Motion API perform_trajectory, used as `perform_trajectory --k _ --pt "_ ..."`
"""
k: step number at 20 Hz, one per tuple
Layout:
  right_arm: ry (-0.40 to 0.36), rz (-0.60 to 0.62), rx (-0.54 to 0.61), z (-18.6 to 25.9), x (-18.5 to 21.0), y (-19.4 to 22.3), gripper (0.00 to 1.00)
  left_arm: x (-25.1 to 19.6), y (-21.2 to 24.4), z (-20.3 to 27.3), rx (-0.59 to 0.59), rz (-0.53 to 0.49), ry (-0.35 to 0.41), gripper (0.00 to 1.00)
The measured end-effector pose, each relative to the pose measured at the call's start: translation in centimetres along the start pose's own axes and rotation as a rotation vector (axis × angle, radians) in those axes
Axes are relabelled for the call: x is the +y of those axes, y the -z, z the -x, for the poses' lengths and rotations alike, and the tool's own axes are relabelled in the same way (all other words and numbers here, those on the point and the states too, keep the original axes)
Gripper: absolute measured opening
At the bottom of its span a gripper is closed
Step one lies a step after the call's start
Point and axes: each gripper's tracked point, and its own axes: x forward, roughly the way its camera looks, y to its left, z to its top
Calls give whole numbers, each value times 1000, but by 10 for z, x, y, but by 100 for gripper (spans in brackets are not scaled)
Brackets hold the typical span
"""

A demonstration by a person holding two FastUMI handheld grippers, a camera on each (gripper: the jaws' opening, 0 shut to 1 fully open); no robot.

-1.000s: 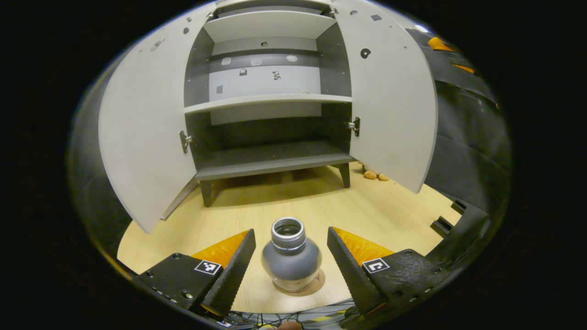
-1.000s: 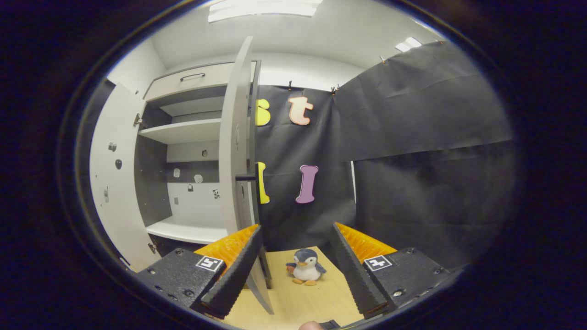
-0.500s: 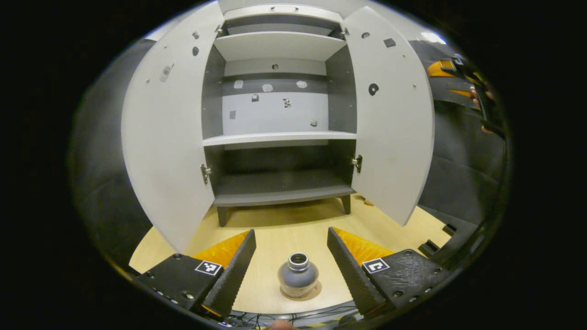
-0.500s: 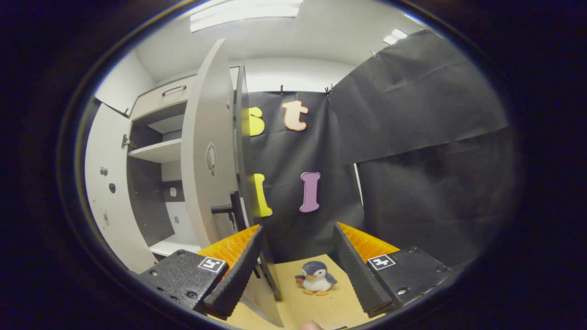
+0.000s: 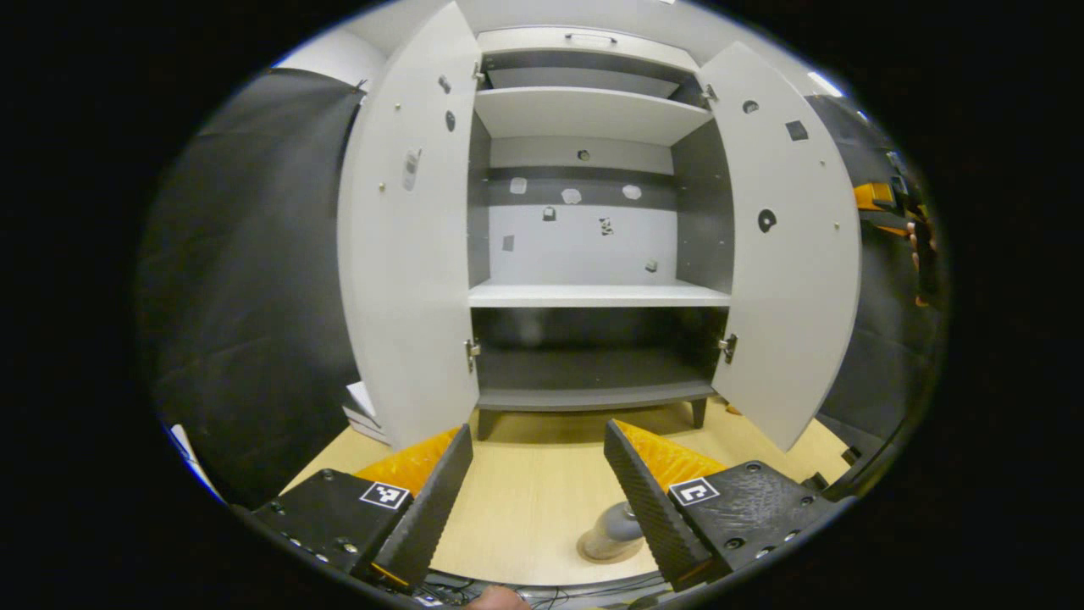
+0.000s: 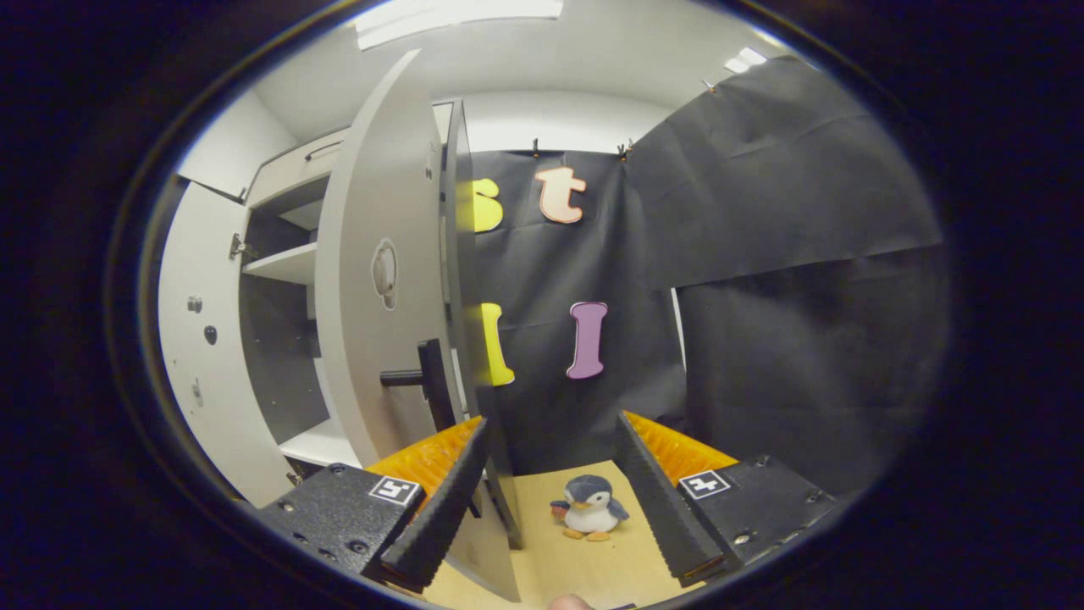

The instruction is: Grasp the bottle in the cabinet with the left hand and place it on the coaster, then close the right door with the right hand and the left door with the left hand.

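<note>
Now the left gripper [image 5: 535,491] has drawn back from the bottle [image 5: 616,527].

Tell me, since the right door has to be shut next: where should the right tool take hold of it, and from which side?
Probably the black handle on the right door. It juts from the door's outer face beside the free edge, just above the open right tool. Come from the outer side, or simply push that face.

Cabinet [image 5: 593,246]: ahead of your left gripper, pale grey doors and shelves, dark grey interior.
Bottle [image 5: 616,527]: grey, on a brown coaster [image 5: 601,552].
Table [image 5: 525,500]: light wood grain.
Fingers [image 6: 436,512]: black ridged pads, orange backing.
Penguin toy [image 6: 589,507]: between your right fingers, grey-white, orange feet.
</note>
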Motion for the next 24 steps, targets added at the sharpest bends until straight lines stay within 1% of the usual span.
perform_trajectory --k 1,3,4,5,6,7,8,10,12,14,15,16,18,19,20,21,22,23,24 --pt "-4 23 -2 0 2 0 96 7 -2 1 -2 5 -14 96" --pt "-27 80 -1 2 10 -1 96 13 -4 3 -7 10 -2 96" --pt "-35 102 1 3 12 -1 96 17 -6 5 -11 9 -5 100" --pt "-41 118 7 4 14 -1 90 23 -7 7 -16 7 -14 96" --pt "-51 123 13 6 16 0 90 27 -9 7 -20 5 -20 92" --pt "-64 118 19 7 19 0 90 30 -11 9 -25 5 -27 96" --pt "-78 106 23 8 23 1 95 31 -14 9 -30 7 -26 96" --pt "-107 84 40 8 31 2 94 33 -18 7 -37 1 -20 96" --pt "-128 100 46 9 38 4 94 38 -24 7 -45 -17 -25 96" --pt "-141 116 47 11 45 5 94 41 -30 7 -55 -8 -36 96" --pt "-149 114 49 11 48 5 94 43 -34 8 -62 0 -38 92" --pt "-161 108 49 12 52 5 94 46 -38 9 -72 1 -43 96" --pt "-184 103 53 11 61 7 94 54 -45 9 -82 3 -63 96" --pt "-198 106 54 11 66 8 94 57 -48 12 -87 11 -72 100" --pt "-209 108 54 11 70 8 94 60 -53 14 -101 21 -78 96" --pt "-216 100 53 11 75 9 94 64 -58 15 -112 30 -83 96" --pt "-227 90 54 11 80 10 89 68 -62 17 -122 34 -92 96" --pt "-240 82 55 10 86 11 94 74 -65 20 -126 35 -104 96" --pt "-252 77 58 10 91 13 95 78 -68 20 -132 34 -114 100"
